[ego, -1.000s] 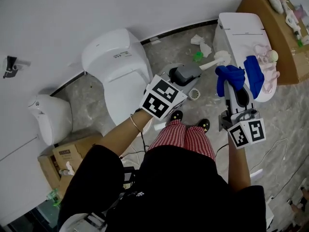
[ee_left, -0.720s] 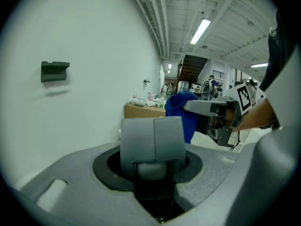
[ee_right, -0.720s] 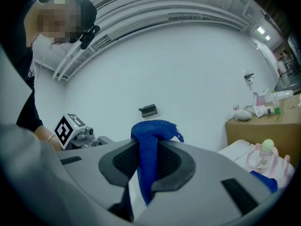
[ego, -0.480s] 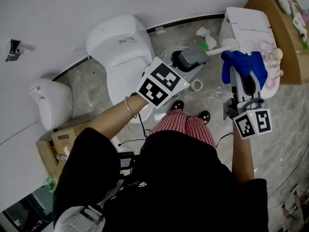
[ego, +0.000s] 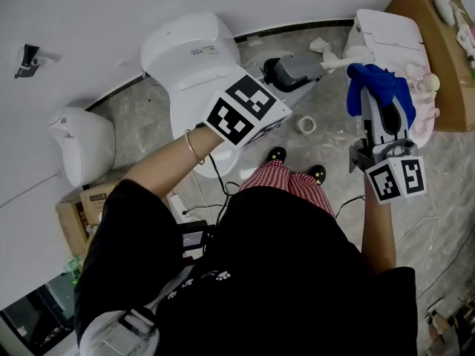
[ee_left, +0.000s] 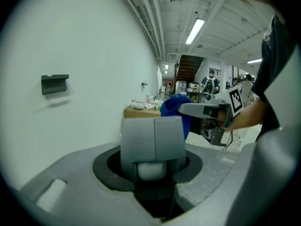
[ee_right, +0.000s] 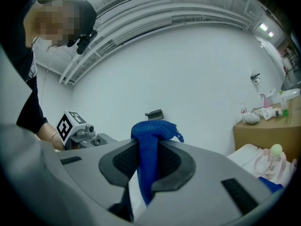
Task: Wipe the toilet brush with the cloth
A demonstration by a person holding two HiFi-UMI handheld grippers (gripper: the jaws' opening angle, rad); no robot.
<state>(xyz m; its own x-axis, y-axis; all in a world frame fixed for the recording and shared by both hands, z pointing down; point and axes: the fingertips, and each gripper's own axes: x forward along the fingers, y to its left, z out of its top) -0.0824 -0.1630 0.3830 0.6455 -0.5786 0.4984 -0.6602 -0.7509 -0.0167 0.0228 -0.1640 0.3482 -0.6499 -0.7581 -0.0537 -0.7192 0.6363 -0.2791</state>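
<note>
Both grippers have lifted: left gripper [ego: 313, 67] clamps the toilet brush [ego: 343, 61], right gripper [ego: 373, 102] pinches the blue cloth [ego: 367, 76] just beside it, so wiping seems ready to begin.

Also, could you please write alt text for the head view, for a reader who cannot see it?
Seen from above, a person holds a white toilet brush in the left gripper and a blue cloth in the right gripper, the cloth close beside the brush's far end. A white toilet stands against the wall below them.
</note>
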